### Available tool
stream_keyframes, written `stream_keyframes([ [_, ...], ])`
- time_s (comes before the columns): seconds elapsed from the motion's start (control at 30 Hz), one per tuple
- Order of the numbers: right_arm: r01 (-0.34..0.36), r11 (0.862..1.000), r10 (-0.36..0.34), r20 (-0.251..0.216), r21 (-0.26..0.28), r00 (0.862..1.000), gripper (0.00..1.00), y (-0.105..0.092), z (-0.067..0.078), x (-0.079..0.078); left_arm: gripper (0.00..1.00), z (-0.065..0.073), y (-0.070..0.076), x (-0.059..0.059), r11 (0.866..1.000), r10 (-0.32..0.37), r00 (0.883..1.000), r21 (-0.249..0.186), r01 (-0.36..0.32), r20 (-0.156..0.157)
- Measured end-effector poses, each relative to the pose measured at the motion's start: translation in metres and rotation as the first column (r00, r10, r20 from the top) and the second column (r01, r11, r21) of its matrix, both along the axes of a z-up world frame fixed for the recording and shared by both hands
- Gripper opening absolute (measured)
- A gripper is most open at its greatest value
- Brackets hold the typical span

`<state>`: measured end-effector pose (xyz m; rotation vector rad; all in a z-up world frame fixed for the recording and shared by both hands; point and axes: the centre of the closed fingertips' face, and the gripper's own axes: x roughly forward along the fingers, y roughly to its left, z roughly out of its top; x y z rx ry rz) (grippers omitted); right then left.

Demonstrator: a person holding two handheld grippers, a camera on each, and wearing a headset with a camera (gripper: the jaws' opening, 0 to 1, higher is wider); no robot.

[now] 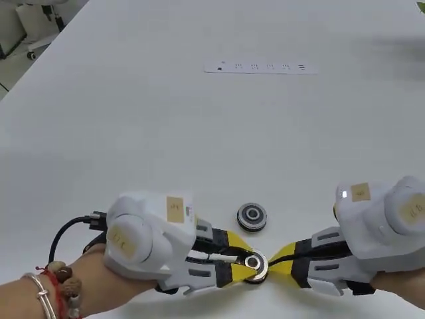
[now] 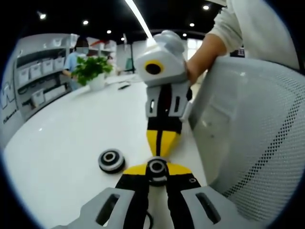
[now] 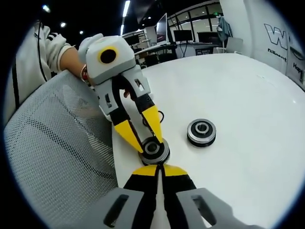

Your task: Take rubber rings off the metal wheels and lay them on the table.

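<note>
Head view: the left tongs (image 1: 244, 263), white moulded plastic with black arms and yellow wedge tips, are closed on a small round metal wheel (image 1: 254, 264) at the near edge of the smooth white worktop (image 1: 199, 133). The wheel has a shiny steel hub inside a dark rubber ring. The right tongs (image 1: 273, 260) point in from the opposite side, their yellow tips pressed together and touching the wheel's rim. Whether they pinch the rubber ring cannot be told.

A second wheel (image 1: 252, 216) lies flat on the worktop just beyond the held one and apart from both tongs, its black ring around a bright bearing centre. A glossy black cable (image 1: 66, 232) loops from the back of the left tongs, and beaded and metal bracelets (image 1: 50, 287) circle the wrist behind them. Farther off on the worktop lies a flat white strip (image 1: 260, 66) with small dark marks.

In the left gripper view the wheel sits between the spread yellow tips, and a grey mesh chair back (image 2: 248, 143) curves along the right side.
</note>
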<state>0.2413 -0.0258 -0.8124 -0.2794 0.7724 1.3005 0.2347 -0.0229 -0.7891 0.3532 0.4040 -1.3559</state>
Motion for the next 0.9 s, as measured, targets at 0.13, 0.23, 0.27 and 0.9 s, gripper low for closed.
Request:
stream_keyframes([
  [0.13, 0.016, 1.0, -0.016, -0.02, 0.006, 1.0, 0.0, -0.0003, -0.0001, -0.0005, 0.14, 0.0002, -0.0002, 0.0003, 1.0, 0.0, 1.0, 0.0, 0.0, 0.003],
  [0.23, 0.009, 1.0, -0.009, -0.015, 0.016, 1.0, 0.0, -0.0002, 0.0009, -0.0008, 0.14, -0.0002, 0.0001, 0.0008, 1.0, 0.0, 1.0, 0.0, 0.0, 0.006],
  [0.27, 0.019, 1.0, -0.019, -0.028, 0.018, 0.999, 0.0, -0.0006, 0.0013, -0.0008, 0.14, -0.0003, 0.0002, 0.0011, 1.0, -0.001, 1.0, -0.001, 0.001, 0.006],
  [0.9, 0.118, 0.992, -0.11, -0.151, 0.04, 0.982, 0.0, -0.004, 0.0058, -0.0001, 0.14, -0.0004, 0.0004, 0.0014, 1.0, -0.002, 1.0, 0.003, 0.002, 0.018],
])
